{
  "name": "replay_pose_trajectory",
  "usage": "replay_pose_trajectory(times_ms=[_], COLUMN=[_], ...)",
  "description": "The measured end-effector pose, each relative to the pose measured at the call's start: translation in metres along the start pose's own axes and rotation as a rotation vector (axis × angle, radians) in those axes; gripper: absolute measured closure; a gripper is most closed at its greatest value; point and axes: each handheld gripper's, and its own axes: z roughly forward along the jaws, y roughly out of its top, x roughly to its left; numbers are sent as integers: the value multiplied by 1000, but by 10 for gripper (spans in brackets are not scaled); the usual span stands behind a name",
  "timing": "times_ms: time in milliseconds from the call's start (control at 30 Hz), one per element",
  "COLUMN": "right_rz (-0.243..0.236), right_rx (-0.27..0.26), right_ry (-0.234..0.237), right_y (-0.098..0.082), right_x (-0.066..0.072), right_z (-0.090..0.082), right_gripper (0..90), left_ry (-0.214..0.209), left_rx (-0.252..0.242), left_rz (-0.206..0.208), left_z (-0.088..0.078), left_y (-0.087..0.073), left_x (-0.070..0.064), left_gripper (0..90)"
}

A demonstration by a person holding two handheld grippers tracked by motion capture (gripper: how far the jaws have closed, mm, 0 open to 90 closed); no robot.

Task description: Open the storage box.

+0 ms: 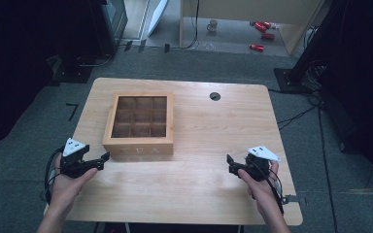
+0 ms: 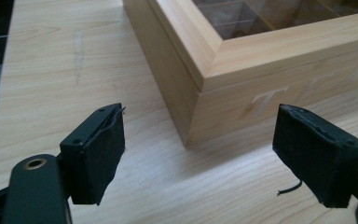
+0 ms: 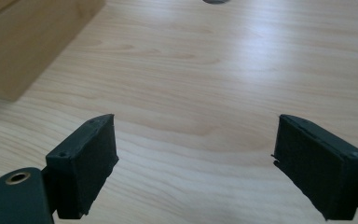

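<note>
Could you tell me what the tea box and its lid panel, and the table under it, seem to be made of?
The tea box looks like pale, smooth wood with visible grain. Its lid panel seems to be glass or clear plastic, since the compartments show through. The table looks like light wood or laminate with printed-looking grain.

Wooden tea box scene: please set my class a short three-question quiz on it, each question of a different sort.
1. True or false: the wooden tea box has its glass lid closed.
2. Which gripper is nearer the box? A) left gripper B) right gripper
3. Fill in: the fingers of the right gripper stand ____, with bare table between them.

Key: 1 true; 2 A; 3 open.
</note>
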Motion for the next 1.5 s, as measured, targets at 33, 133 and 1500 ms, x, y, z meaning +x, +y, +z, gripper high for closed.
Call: replay_pose_trajectory(times_ms=[33, 133, 1500], right_rz=[-4, -20, -104], right_rx=[-2, -7, 16], right_ry=[9, 40, 268], right_y=[3, 12, 38], right_x=[5, 22, 144], right_z=[2, 11, 86], right_gripper=[131, 131, 136], left_ry=[-4, -20, -102], left_rx=[2, 7, -31], left_rz=[6, 19, 14], left_z=[2, 9, 28], left_y=[1, 2, 4], left_x=[0, 2, 1], left_gripper=[174, 175, 394])
